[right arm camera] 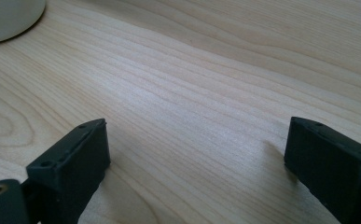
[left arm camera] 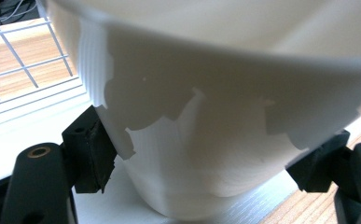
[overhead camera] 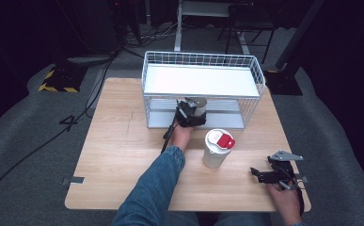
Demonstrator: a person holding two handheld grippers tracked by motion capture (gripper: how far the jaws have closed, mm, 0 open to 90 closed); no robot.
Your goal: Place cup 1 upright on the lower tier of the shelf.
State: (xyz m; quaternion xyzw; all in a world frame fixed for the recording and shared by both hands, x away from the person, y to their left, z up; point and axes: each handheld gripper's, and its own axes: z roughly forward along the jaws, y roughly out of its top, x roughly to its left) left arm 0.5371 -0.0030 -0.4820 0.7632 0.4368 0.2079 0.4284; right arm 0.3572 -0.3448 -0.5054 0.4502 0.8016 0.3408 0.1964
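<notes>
Right gripper (overhead camera: 264,174) fingers spread on bare table (overhead camera: 123,150); left gripper (overhead camera: 192,114) clamping white cup (left arm camera: 201,121) inside wire rack (overhead camera: 203,89).

Left gripper (overhead camera: 192,114) reaches forward, fingers clamped; right gripper (overhead camera: 264,173) rests, fingers spread.

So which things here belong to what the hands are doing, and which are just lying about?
In play:
- left gripper, fingers on either side of a white cup
- white cup on the lower level of the wire rack
- wire rack

Lying about:
- lidded cup with red tab, standing on the table
- right gripper, open over bare table
</notes>
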